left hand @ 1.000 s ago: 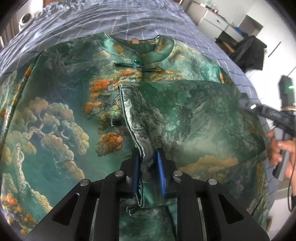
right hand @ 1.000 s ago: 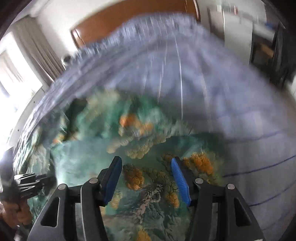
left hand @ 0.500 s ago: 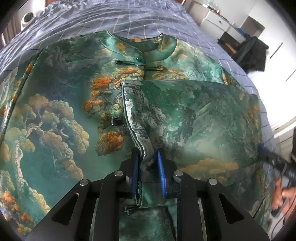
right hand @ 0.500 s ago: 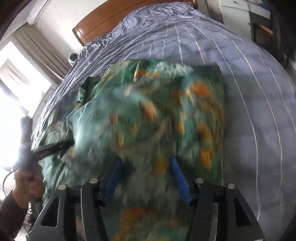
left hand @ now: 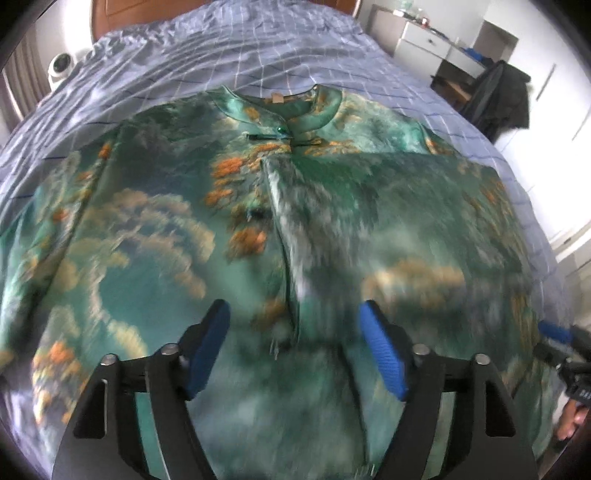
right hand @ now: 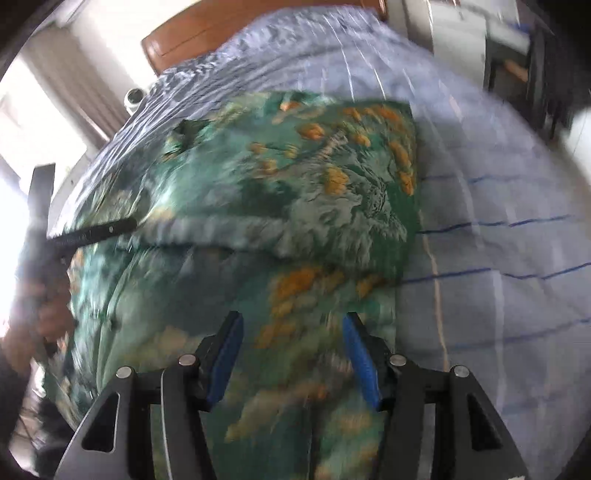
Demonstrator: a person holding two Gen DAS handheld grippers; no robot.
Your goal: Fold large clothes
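Observation:
A large green silk garment with orange trees and cloud patterns lies flat on the bed, collar at the far end. Its right sleeve is folded inward across the chest. My left gripper is open and empty, above the garment just below the folded sleeve's edge. My right gripper is open and empty, above the garment's right side. In the right wrist view the left gripper's finger shows at the left. The right gripper's blue tip shows at the left wrist view's right edge.
The garment lies on a blue checked bedspread with a wooden headboard behind. A white camera sits at the bed's far left. A white cabinet and a chair with dark clothes stand to the right.
My left gripper has opened, let go of the folded sleeve's edge and pulled back. My right gripper has moved toward the garment's lower right side, staying open.

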